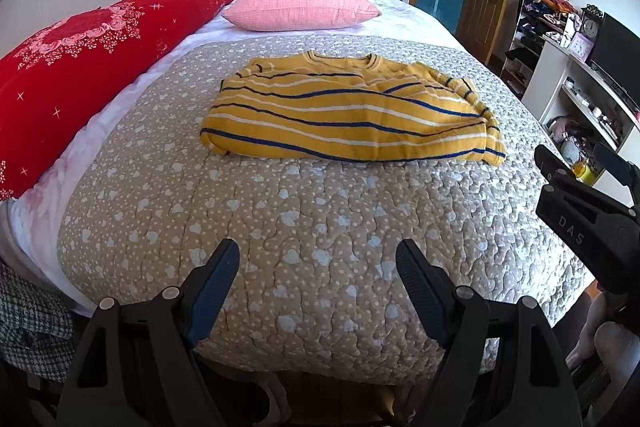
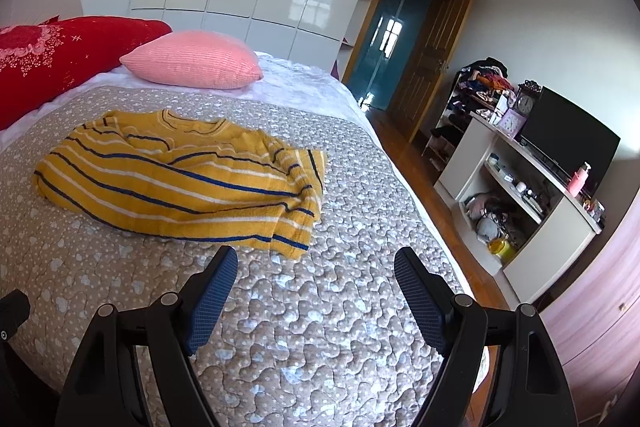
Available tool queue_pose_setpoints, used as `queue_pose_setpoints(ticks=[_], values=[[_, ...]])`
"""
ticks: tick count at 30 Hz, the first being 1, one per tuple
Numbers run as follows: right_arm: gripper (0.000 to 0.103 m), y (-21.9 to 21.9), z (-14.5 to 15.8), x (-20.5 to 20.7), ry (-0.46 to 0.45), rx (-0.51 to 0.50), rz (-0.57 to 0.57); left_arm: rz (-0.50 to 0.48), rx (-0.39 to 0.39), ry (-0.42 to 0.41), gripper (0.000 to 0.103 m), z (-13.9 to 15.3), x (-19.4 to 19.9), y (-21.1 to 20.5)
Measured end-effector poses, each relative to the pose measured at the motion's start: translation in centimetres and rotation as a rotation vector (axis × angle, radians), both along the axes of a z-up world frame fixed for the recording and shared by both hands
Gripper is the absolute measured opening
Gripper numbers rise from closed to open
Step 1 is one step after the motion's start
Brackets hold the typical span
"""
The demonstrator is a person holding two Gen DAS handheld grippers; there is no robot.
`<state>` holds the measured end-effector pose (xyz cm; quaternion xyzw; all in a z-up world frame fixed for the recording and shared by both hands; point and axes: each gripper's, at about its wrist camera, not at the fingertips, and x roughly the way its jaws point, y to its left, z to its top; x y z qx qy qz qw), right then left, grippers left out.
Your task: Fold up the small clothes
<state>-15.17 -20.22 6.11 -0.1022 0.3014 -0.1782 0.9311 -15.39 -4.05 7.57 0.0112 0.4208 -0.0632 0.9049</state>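
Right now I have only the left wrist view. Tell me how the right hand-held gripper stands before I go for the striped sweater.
Observer: The right hand-held gripper is open, with nothing between its fingers, above the quilt.
Operator: Give me its position relative to the sweater.
Observer: It is apart from the sweater. The garment's near right corner lies just ahead of the fingertips.
Operator: Report what my view misses beside the bed.
Observer: A pink bottle stands on the white desk, in front of the dark screen.
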Motion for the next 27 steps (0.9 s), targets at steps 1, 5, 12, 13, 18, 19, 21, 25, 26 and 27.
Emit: queue_pose_setpoints(ticks=[1, 5, 12, 13, 18, 19, 21, 25, 26, 27], values=[[0.084, 0.0, -0.1, 0.0, 0.000, 0.001, -0.001, 0.000, -0.001, 0.002, 0.080, 0.0, 0.1, 0.0], [0.084, -0.1, -0.2, 0.1, 0.006, 0.009, -0.002, -0.001, 0.000, 0.002, 0.080, -0.1, 0.0, -0.1], [0.084, -0.3, -0.5, 0.2, 0.018, 0.020, -0.004, -0.003, -0.001, 0.011, 0.080, -0.3, 0.1, -0.1], [0.085, -0.3, -0.6, 0.2, 0.021, 0.023, -0.002, -0.003, -0.001, 0.012, 0.080, -0.3, 0.1, -0.1], [0.085, -0.7, -0.8, 0.4, 0.036, 0.050, 0.005, -0.004, 0.000, 0.012, 0.080, -0.4, 0.1, -0.1], [0.085, -0.7, -0.8, 0.4, 0.037, 0.051, 0.005, -0.004, 0.000, 0.012, 0.080, -0.4, 0.1, -0.1], [0.085, -0.7, -0.9, 0.4, 0.038, 0.053, 0.005, -0.004, 0.000, 0.012, 0.080, -0.4, 0.1, -0.2], [0.085, -0.8, -1.0, 0.4, 0.043, 0.057, 0.003, -0.003, 0.000, 0.012, 0.080, -0.4, 0.1, -0.2], [0.085, -0.9, -1.1, 0.5, 0.046, 0.059, 0.003, -0.003, 0.000, 0.012, 0.080, -0.4, 0.2, -0.2], [0.085, -0.9, -1.1, 0.6, 0.048, 0.060, 0.003, -0.003, -0.001, 0.013, 0.080, -0.4, 0.2, -0.2]])
